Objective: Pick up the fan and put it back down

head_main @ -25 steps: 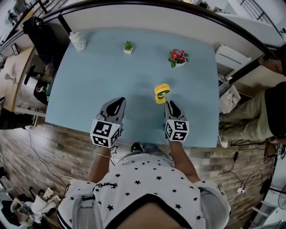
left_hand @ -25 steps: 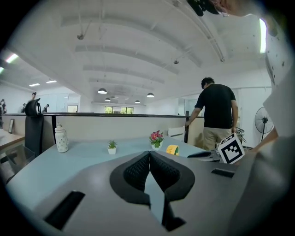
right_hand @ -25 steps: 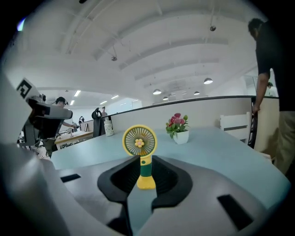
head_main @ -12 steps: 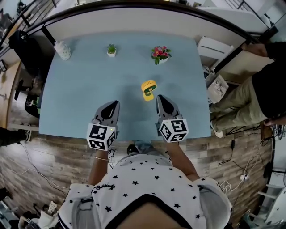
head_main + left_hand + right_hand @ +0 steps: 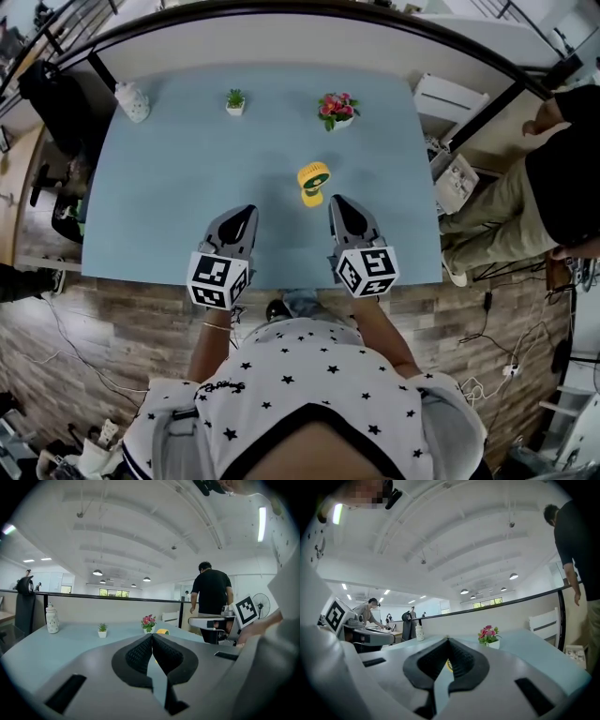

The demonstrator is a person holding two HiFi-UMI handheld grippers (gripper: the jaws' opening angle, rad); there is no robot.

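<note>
The small yellow fan [image 5: 313,181] stands on the light blue table [image 5: 178,187], right of its middle. My right gripper [image 5: 337,202] hovers just short of the fan and a little to its right, apart from it, shut with nothing in its jaws. In the right gripper view the jaw tips [image 5: 448,639] meet, and a bit of the yellow fan [image 5: 449,665] shows behind them. My left gripper [image 5: 247,212] hangs over the table's near edge, left of the fan, also shut and empty. From the left gripper view the fan [image 5: 162,631] peeps over the closed tips [image 5: 152,635].
Along the table's far edge stand a white jar [image 5: 132,101], a small green plant [image 5: 234,101] and a pot of pink flowers [image 5: 337,109]. A person in black [image 5: 562,178] stands beside the table's right side, near a white chair [image 5: 448,97].
One second ago my right gripper's tips were right at the fan. Now that gripper has lifted and drawn back from it, and the fan stands alone on the table. The left gripper has barely shifted.
</note>
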